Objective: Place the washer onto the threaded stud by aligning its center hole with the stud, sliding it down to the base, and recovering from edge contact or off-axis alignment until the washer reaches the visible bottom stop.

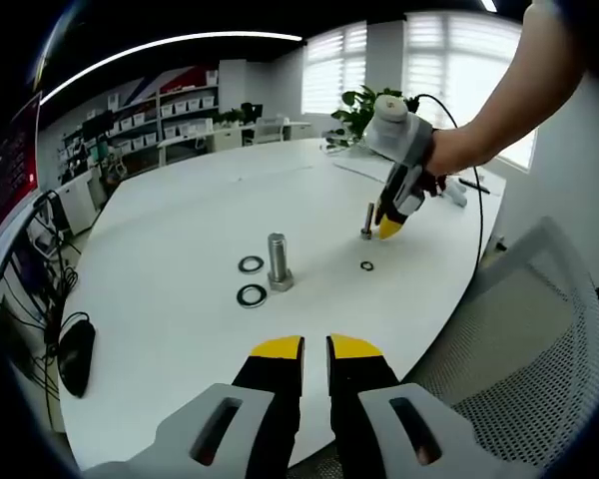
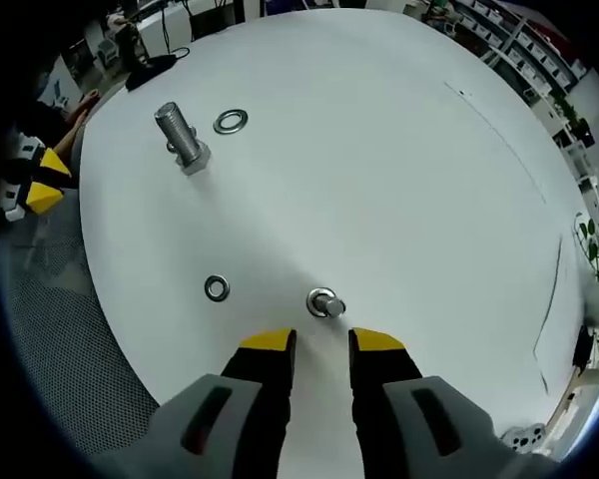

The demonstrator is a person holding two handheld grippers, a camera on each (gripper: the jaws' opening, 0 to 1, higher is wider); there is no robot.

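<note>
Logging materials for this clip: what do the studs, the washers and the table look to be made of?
Large stud and small stud: probably steel, grey with a dull metallic sheen, and thread ridges show on the large one. The loose small washer and the larger washers: likely plated metal, being thin bright rings. Table: smooth matte white, perhaps laminate; the core cannot be told.

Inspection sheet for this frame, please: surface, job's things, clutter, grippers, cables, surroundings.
Surface: white table.
Job's things: small stud upright with a washer at its base; small washer flat beside it; large bolt upright, two large washers flat nearby.
Clutter: black mouse at the table edge.
Grippers: left gripper slightly open, empty; right gripper open, empty, above the small stud.
Cables: black cable behind the right gripper.
Surroundings: shelving, potted plant, mesh chair.
</note>
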